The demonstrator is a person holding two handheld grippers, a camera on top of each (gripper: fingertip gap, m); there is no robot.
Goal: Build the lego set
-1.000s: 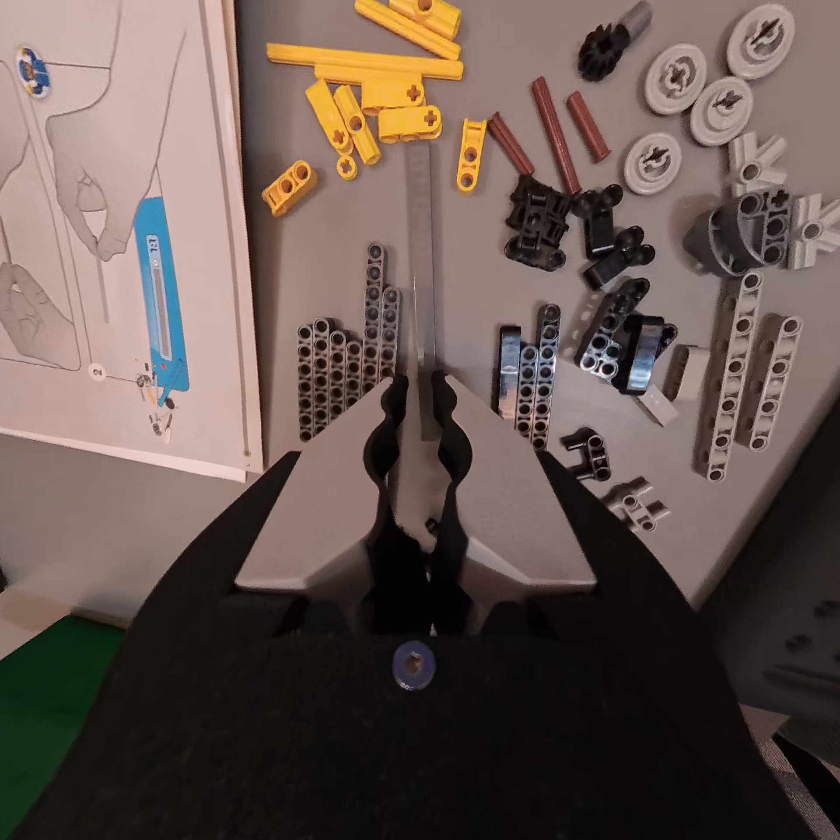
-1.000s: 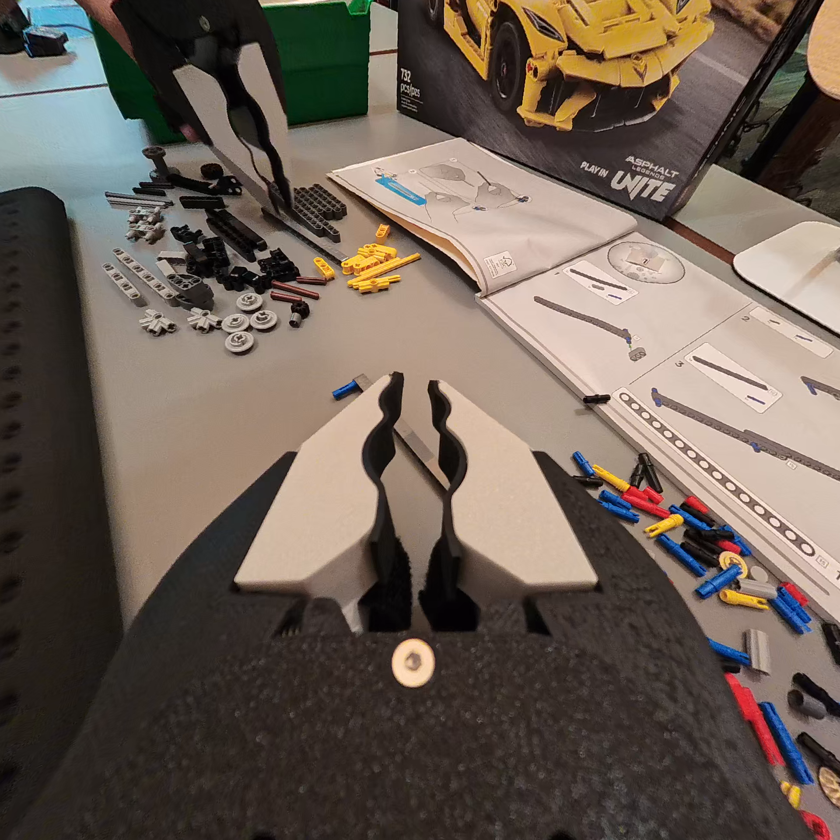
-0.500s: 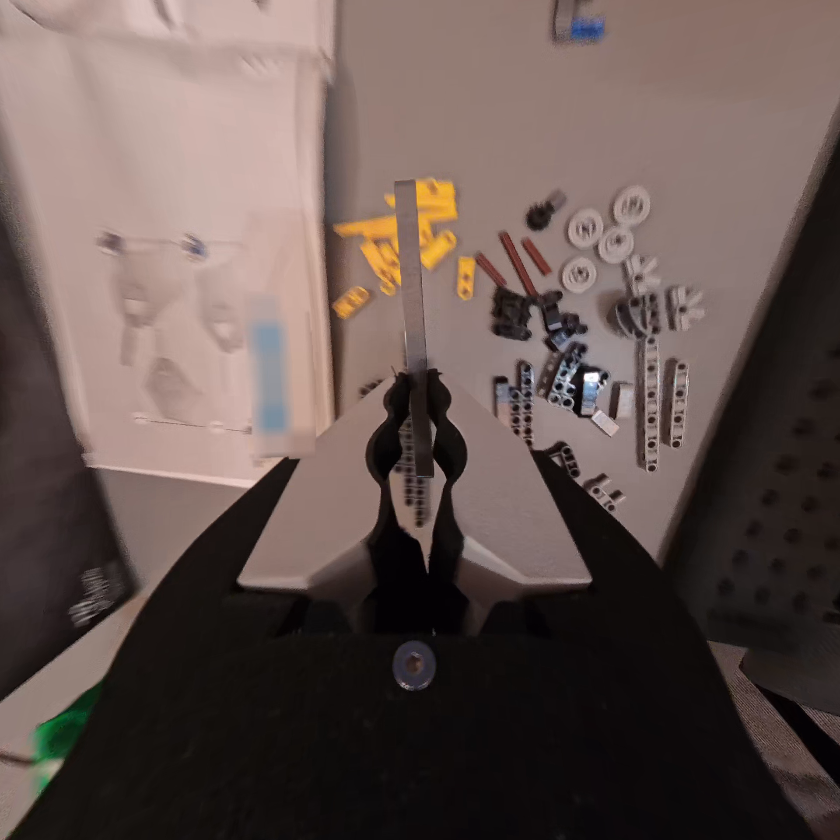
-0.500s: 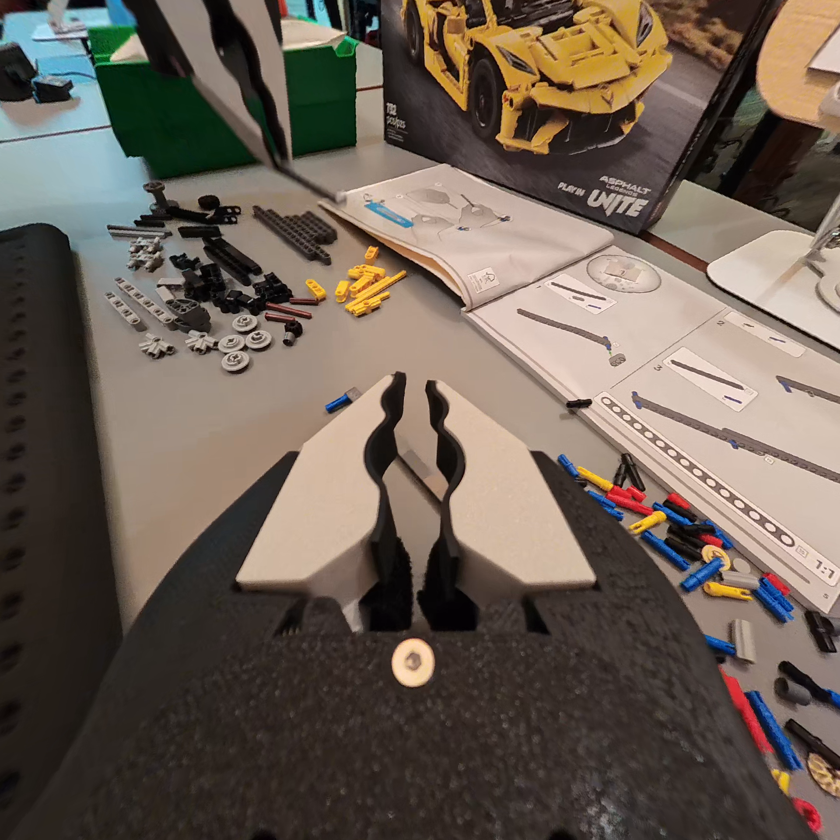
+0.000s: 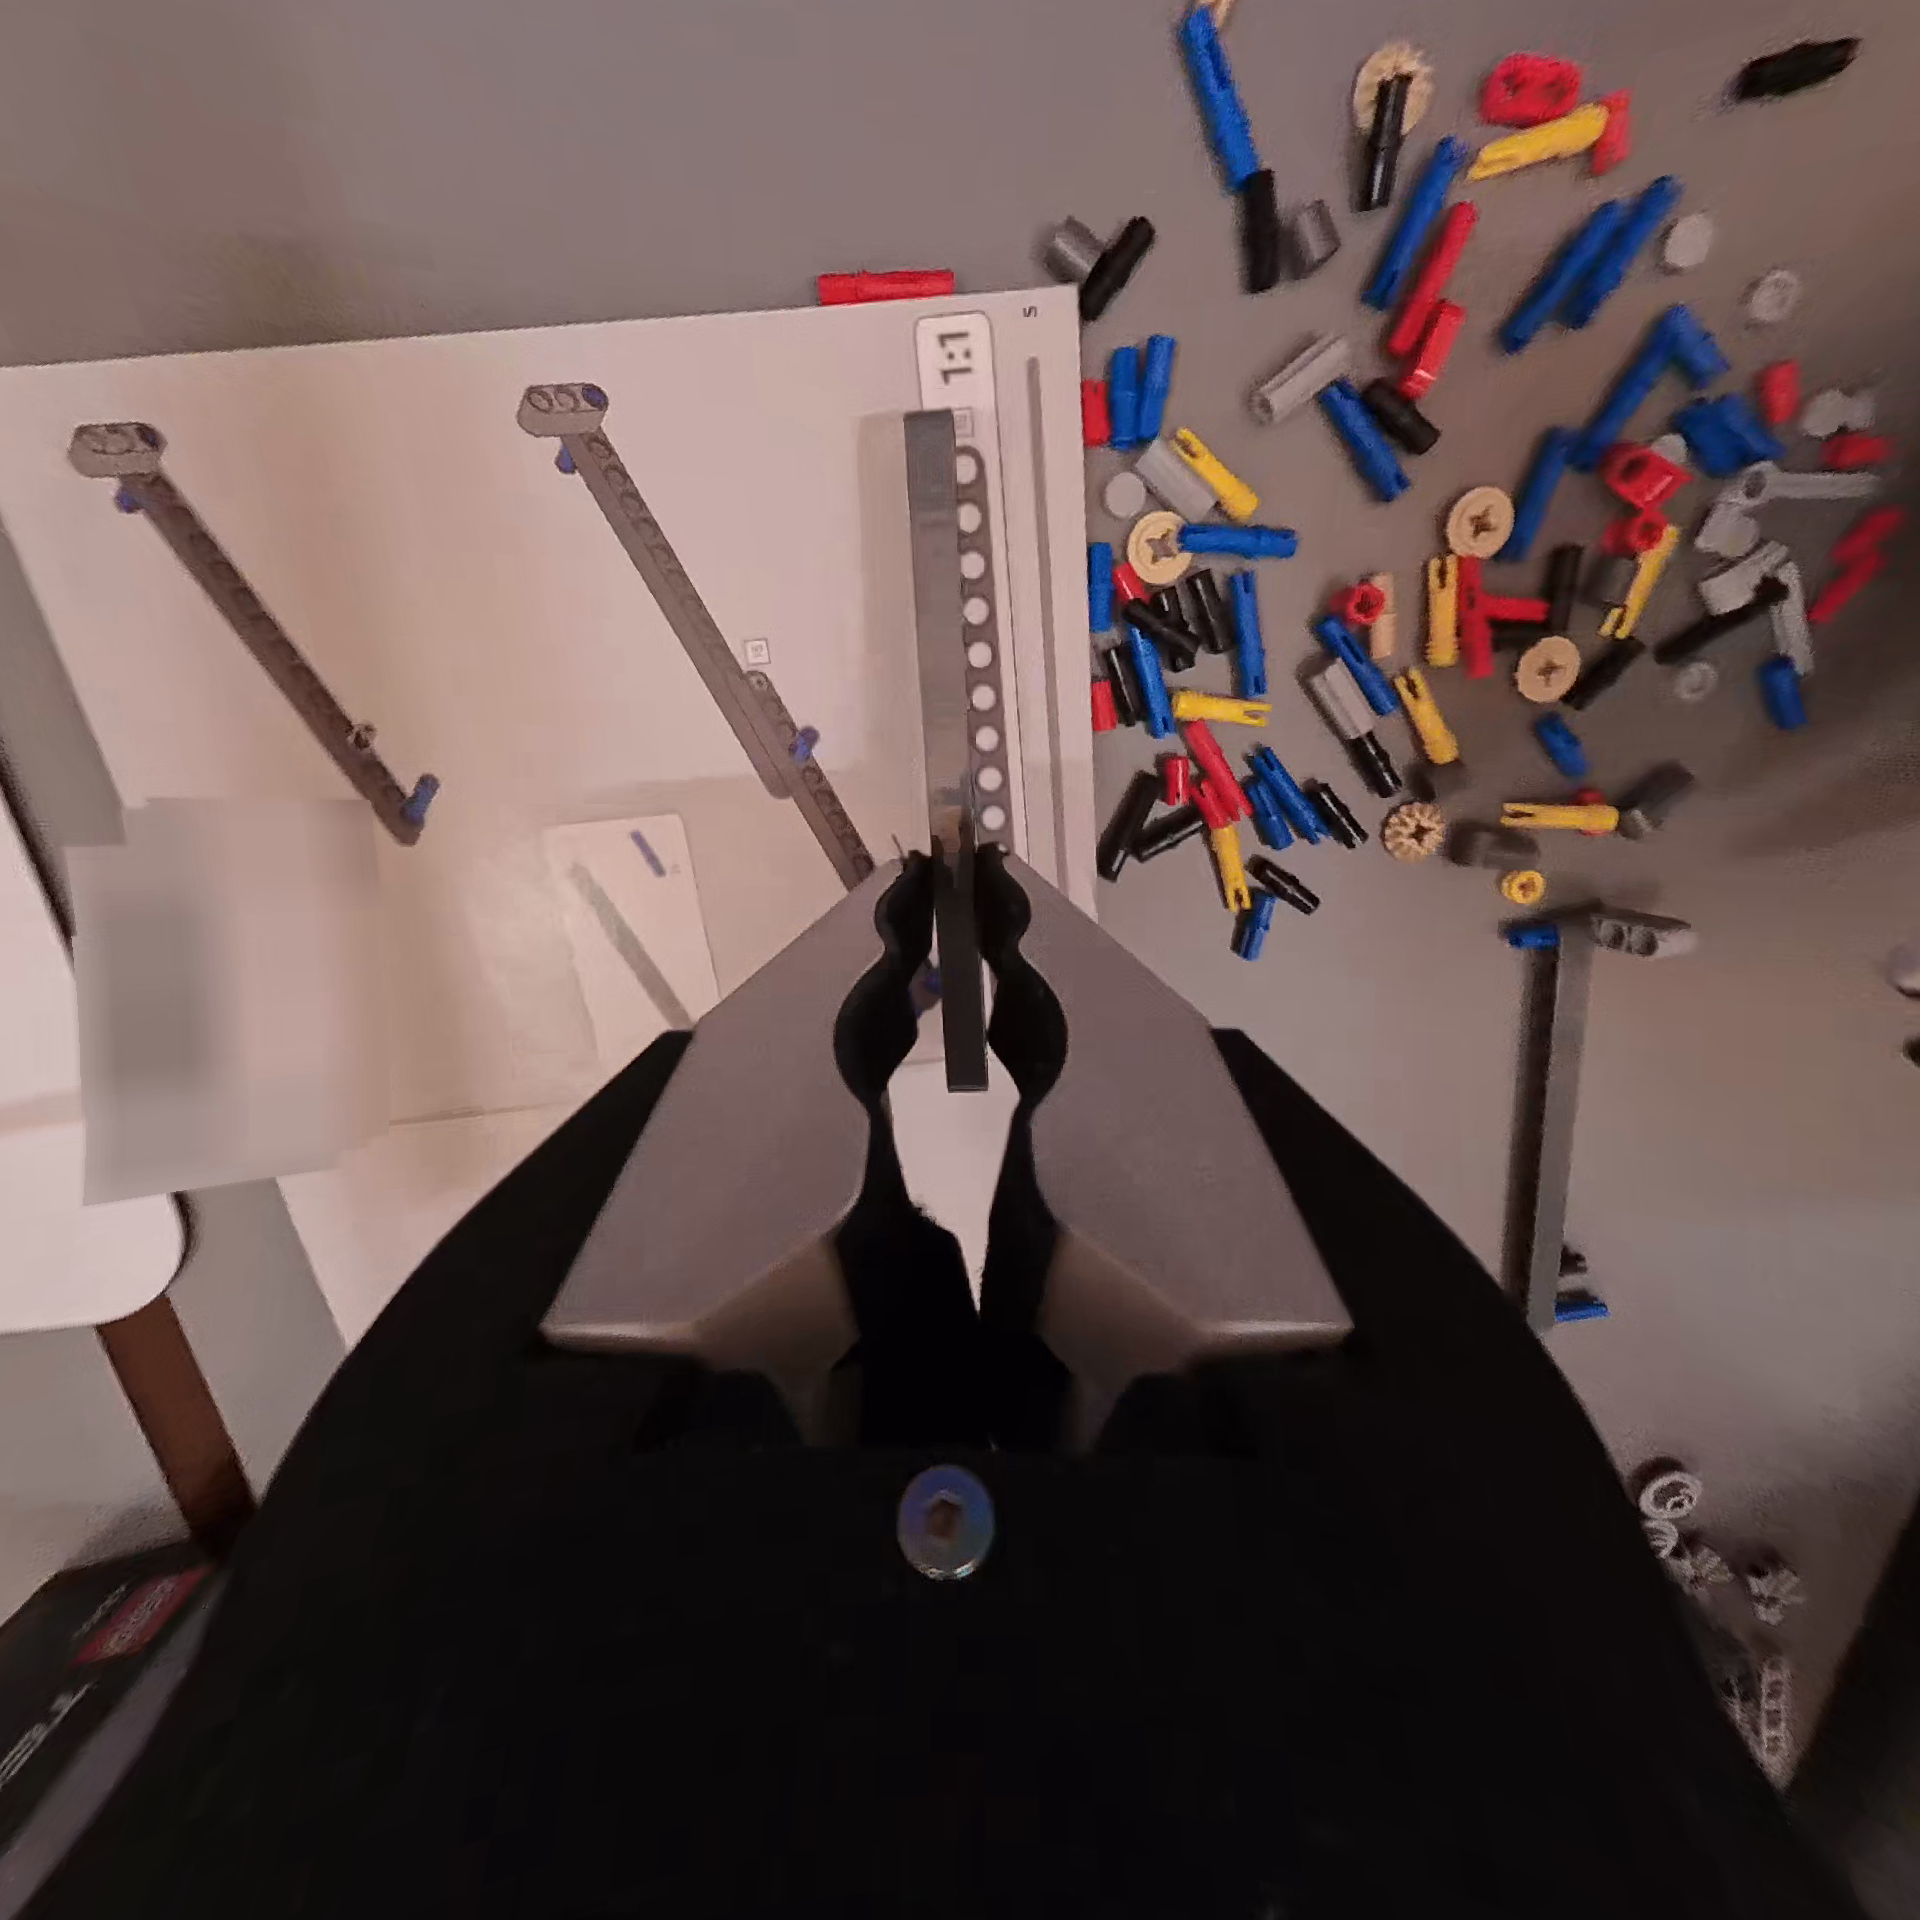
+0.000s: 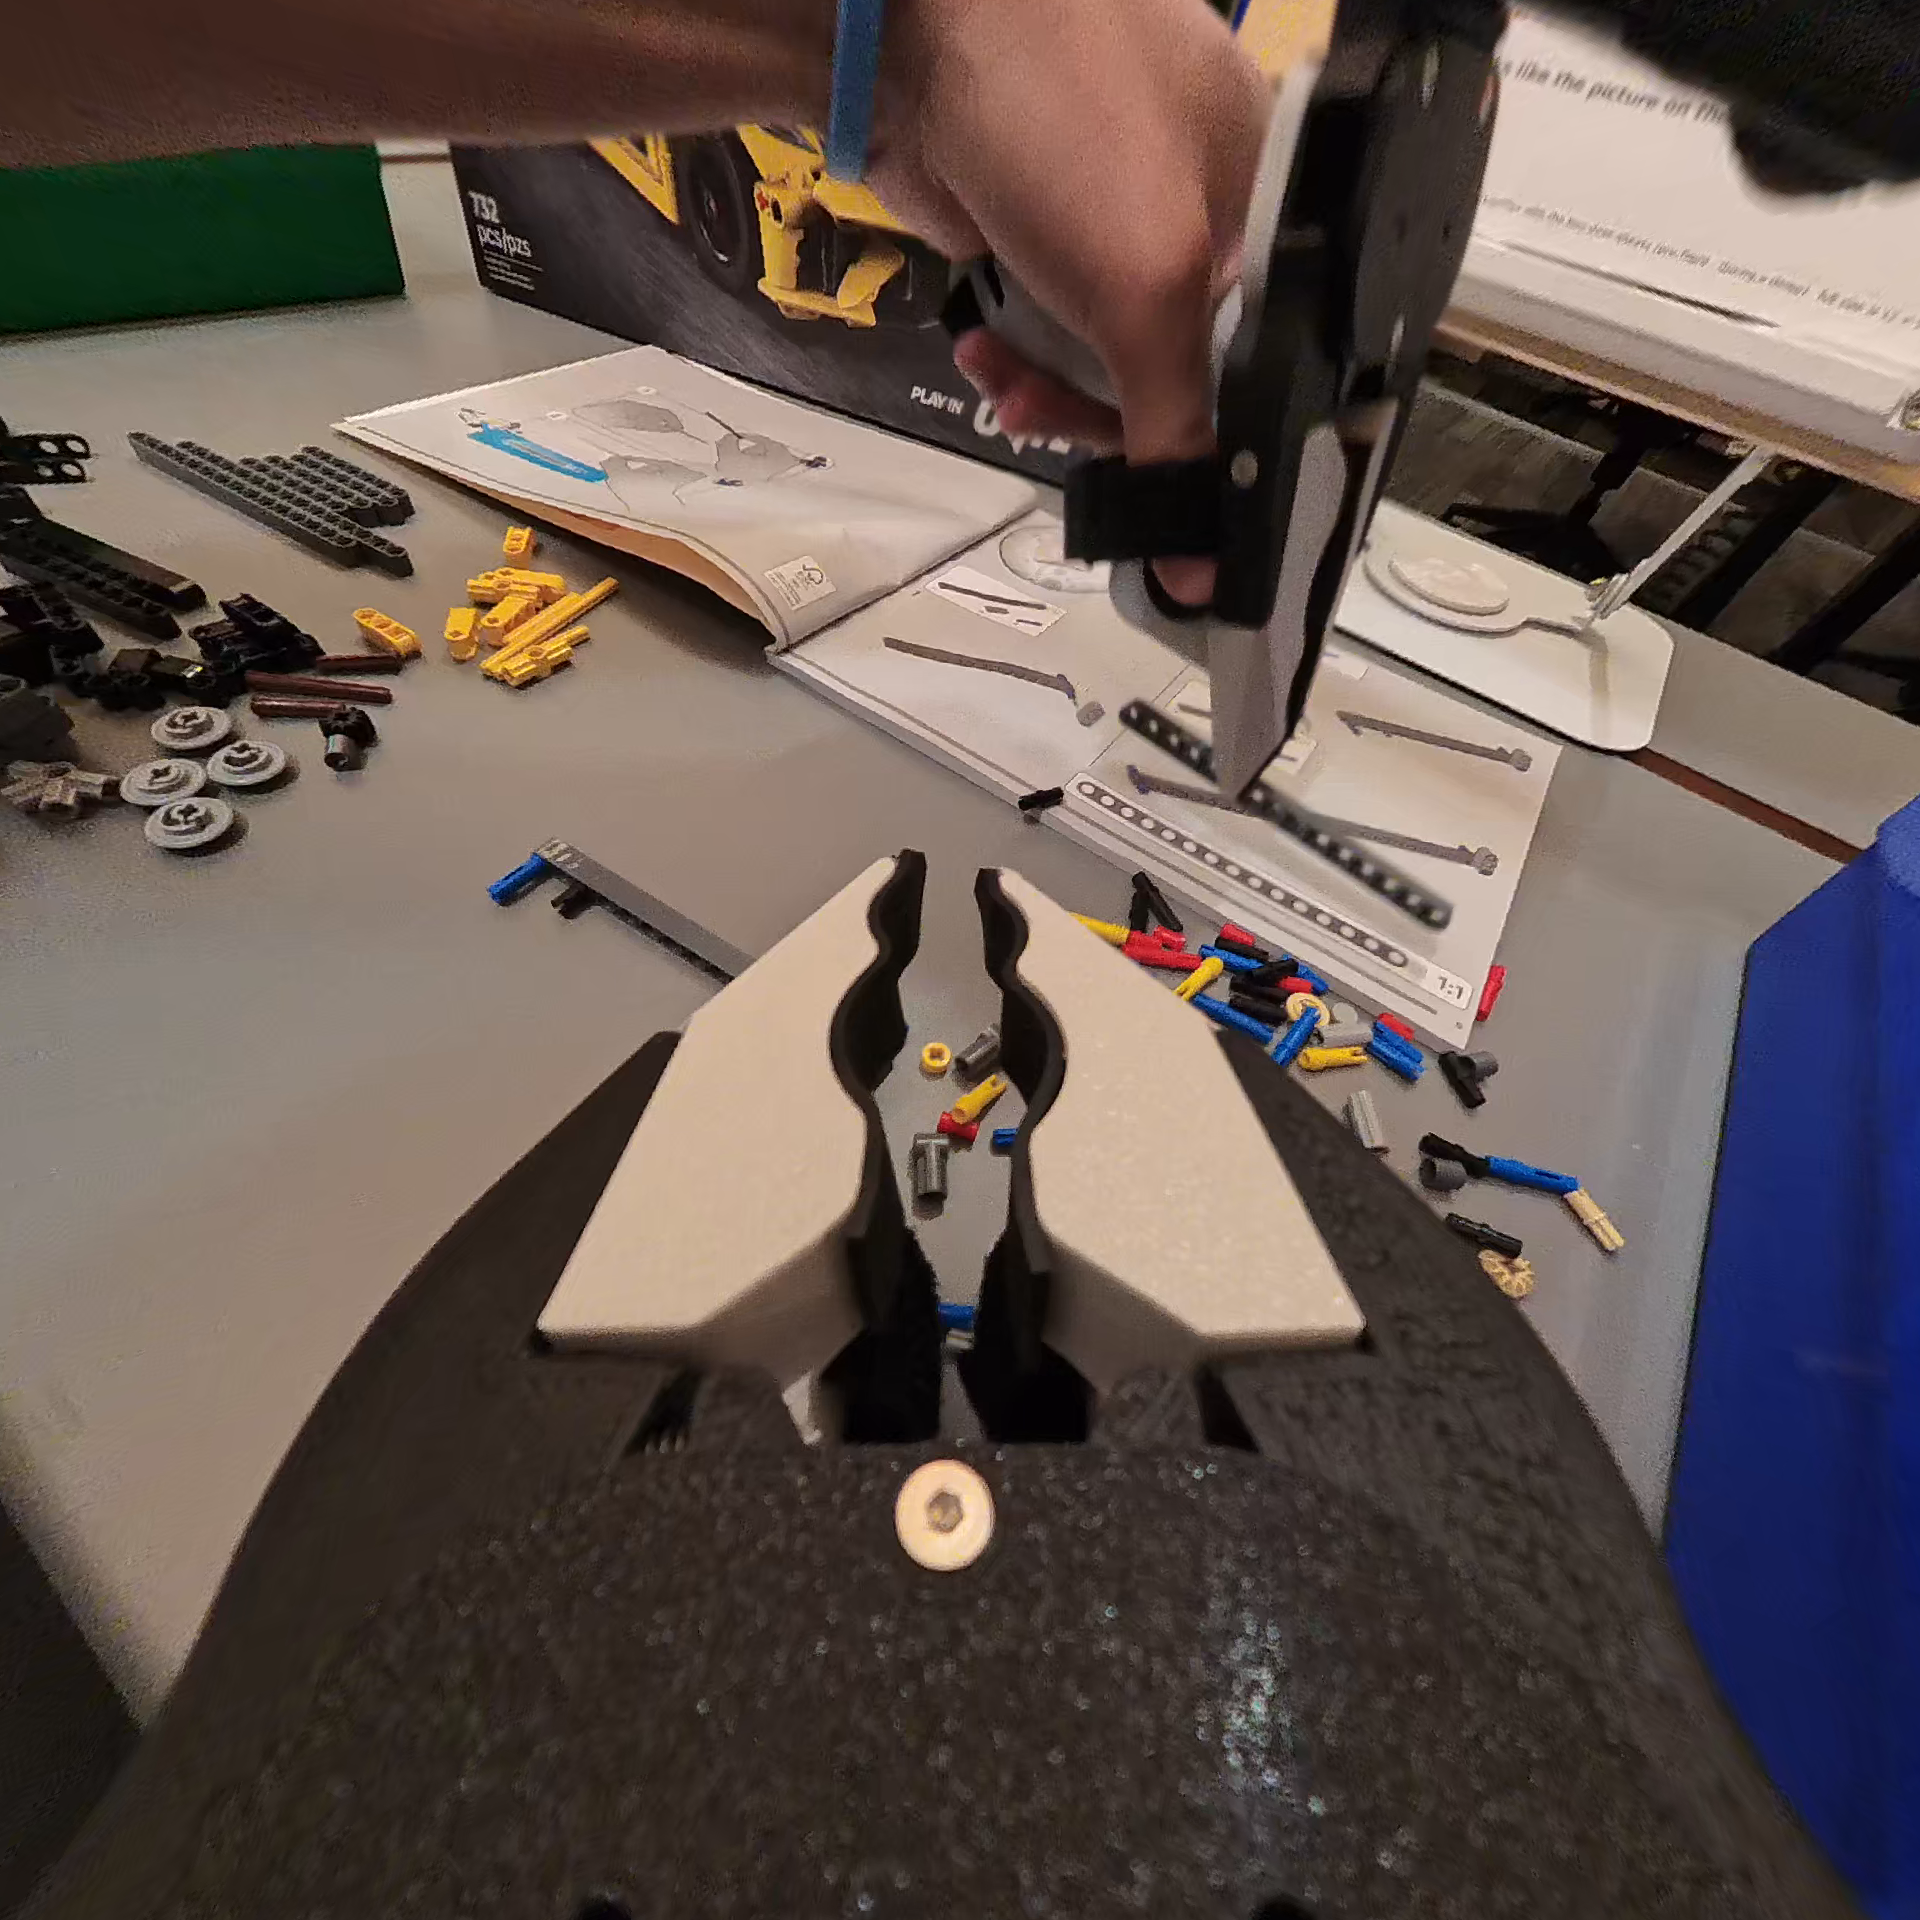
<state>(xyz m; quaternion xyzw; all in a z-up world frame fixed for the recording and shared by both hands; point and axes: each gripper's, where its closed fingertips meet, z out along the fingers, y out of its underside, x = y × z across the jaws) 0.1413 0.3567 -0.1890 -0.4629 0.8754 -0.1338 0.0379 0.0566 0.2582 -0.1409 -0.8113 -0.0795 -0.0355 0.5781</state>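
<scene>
**Over the manual page: left tool holds a long beam, right tool holds nothing**

Above the open instruction booklet (image 5: 520,623), the left gripper (image 5: 951,862) has its fingertips clamped on a long dark grey beam (image 5: 940,623). The beam runs from between the fingers toward 12 o'clock in the left wrist view, edge-on, directly alongside the printed full-scale row of holes at the page's right margin. In the right wrist view, the same gripper (image 6: 1242,779) points downward at 1 o'clock, a person's hand (image 6: 1081,239) around its handle, and the beam (image 6: 1320,842) lies low across the page; contact with the paper cannot be confirmed.

The right gripper (image 6: 948,883) holds nothing. Its fingers stand slightly apart, with a narrow gap at the tips and table (image 6: 312,1039) visible between them.

Loose pins and connectors (image 5: 1455,520) in blue, red, yellow and black are scattered at 2 to 3 o'clock of the page in the left wrist view. A second grey beam (image 6: 644,914) fitted with a blue pin lies on the table at 10 o'clock of the right gripper's tips. Dark beams (image 6: 281,499), yellow parts (image 6: 520,613) and grey discs (image 6: 197,769) lie farther off at 10 o'clock. The set's box (image 6: 665,260) stands behind the booklet.
</scene>
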